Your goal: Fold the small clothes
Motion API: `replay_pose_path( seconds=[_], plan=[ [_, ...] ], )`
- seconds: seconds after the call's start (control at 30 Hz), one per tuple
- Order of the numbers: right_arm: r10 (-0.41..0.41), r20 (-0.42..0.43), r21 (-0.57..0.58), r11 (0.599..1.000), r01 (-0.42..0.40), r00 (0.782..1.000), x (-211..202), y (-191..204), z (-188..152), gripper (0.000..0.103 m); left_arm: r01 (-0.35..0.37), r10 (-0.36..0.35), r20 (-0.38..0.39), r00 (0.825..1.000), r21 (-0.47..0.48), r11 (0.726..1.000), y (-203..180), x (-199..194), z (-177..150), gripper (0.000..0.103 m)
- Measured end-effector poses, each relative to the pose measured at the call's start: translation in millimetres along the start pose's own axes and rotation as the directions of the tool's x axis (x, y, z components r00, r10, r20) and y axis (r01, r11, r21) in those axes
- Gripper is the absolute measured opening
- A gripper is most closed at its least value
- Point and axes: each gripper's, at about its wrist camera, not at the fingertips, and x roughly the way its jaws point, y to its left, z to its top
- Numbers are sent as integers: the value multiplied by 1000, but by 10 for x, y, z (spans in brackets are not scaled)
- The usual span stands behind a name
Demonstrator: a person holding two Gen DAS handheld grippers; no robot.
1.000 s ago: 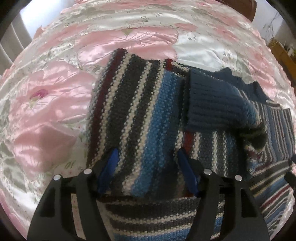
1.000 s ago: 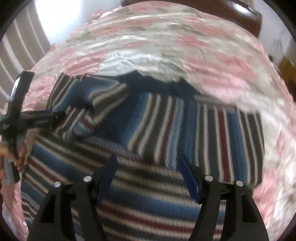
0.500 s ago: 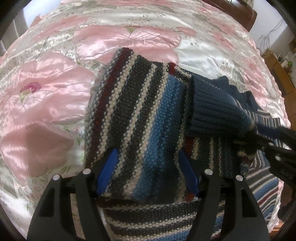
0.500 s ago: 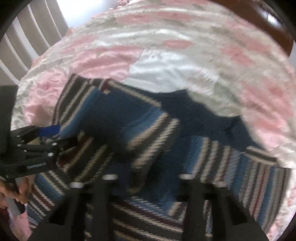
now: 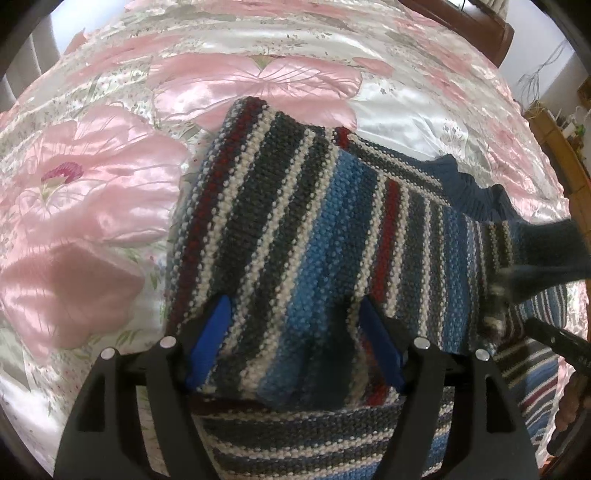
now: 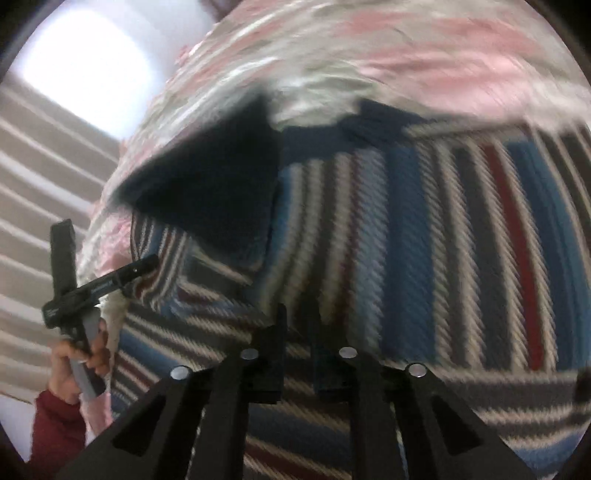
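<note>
The right gripper [image 6: 297, 354] has snapped nearly closed: its jaws stood wide apart a moment ago, and now only a narrow gap shows between them, low in the centre of the right wrist view. Whether wool is pinched in there, I cannot tell, because the picture is smeared with motion.

Look at the navy sleeve cuff [image 6: 218, 184], though. Half a second ago it lay folded in across the chest; now it hangs up in the upper left of the frame, a dark wedge lifted off the stripes. The left wrist view agrees: the chest of the striped sweater [image 5: 317, 236] lies bare where the cuff sat, and a dark blurred length of sleeve runs off the right edge. My read is that the sleeve fold is being redone, so that step is not finished.

The left gripper [image 5: 295, 343] has barely shifted. Its blue pads stay spread wide and hold nothing, low in the frame, over a folded-up flap of the knit. In the right wrist view that same tool shows at the left edge, gripped by a hand [image 6: 79, 363] in a dark red sleeve.

The sweater lies centre frame on a glossy satin bedspread [image 5: 110, 184] printed with big pink flowers. It looks a slippery sheet, so the knit may slide when tugged. A dark wooden headboard [image 5: 480, 18] peeks in at the upper right, and pale striped curtains [image 6: 40, 236] run down the left of the right wrist view.
</note>
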Motion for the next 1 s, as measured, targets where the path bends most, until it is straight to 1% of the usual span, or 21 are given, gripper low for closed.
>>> replay_pose_path(
  seconds=[0.03, 0.07, 0.1, 0.13, 0.17, 0.2, 0.27, 0.37, 0.43, 0.53, 0.6, 0.63, 0.67, 0.7, 0.77, 0.83, 0.9, 0.97, 1.0],
  plan=[
    [15, 2, 22, 1000, -15, 1000, -70, -89, -32, 27, -6, 6, 2, 1000, 5, 1000, -11, 1, -5, 72],
    [29, 18, 40, 999, -30, 999, -144, -148, -41, 38, -13, 13, 6, 1000, 11, 1000, -26, -1, -11, 73],
    [43, 37, 47, 998, -45, 998, -213, -180, -40, 47, -16, 16, 8, 1000, 14, 1000, -31, -4, -14, 73],
    [54, 49, 47, 997, -56, 997, -284, -198, -18, 53, -15, 15, 10, 1000, 12, 1000, -31, -17, -14, 73],
    [54, 57, 45, 997, -57, 997, -339, -206, 8, 64, -11, 10, 14, 1000, 6, 1000, -28, -41, -14, 73],
    [44, 64, 50, 998, -47, 997, -378, -215, 40, 73, -4, 4, 17, 1000, -2, 1000, -22, -68, -15, 72],
    [30, 43, 55, 998, -32, 999, -367, -234, 102, 74, 14, -14, 27, 1000, -24, 1000, 8, -145, -28, 72],
    [-19, -14, 63, 998, 20, 1000, -182, -257, 194, 74, 26, -23, 53, 998, -51, 998, 65, -314, -54, 72],
    [-25, -52, 85, 996, 29, 998, -66, -335, 205, 72, 7, -3, 76, 997, -49, 999, 86, -423, -81, 73],
    [-25, -63, 74, 997, 29, 998, 67, -322, 232, 55, -16, 21, 103, 994, -49, 999, 150, -559, -115, 74],
    [-72, -61, 52, 996, 76, 996, 101, -278, 256, 38, -35, 43, 119, 992, -66, 997, 216, -627, -122, 74],
    [-92, -51, 37, 995, 94, 994, 85, -258, 265, 31, -41, 50, 125, 991, -71, 997, 245, -644, -121, 74],
    [-98, -39, 22, 995, 99, 994, 62, -243, 283, 20, -48, 58, 131, 990, -80, 996, 295, -664, -117, 74],
    [-99, -28, 15, 995, 99, 995, 26, -236, 301, 15, -54, 67, 135, 989, -93, 994, 349, -679, -112, 74],
    [-87, 26, 20, 996, 86, 996, -155, -261, 355, 9, -62, 79, 141, 987, -119, 991, 432, -714, -109, 74],
    [-86, 80, 26, 996, 84, 993, -346, -287, 398, 9, -62, 82, 145, 986, -133, 989, 479, -727, -108, 74],
    [-138, 132, 25, 990, 136, 982, -506, -330, 441, 9, -72, 90, 145, 985, -123, 990, 435, -717, -106, 74],
    [-193, 155, 29, 981, 191, 969, -561, -403, 476, 9, -86, 98, 143, 985, -91, 992, 333, -673, -96, 74],
    [-195, 147, 29, 981, 193, 970, -544, -437, 485, 9, -97, 106, 139, 985, -67, 993, 264, -635, -87, 74]
  ],
)
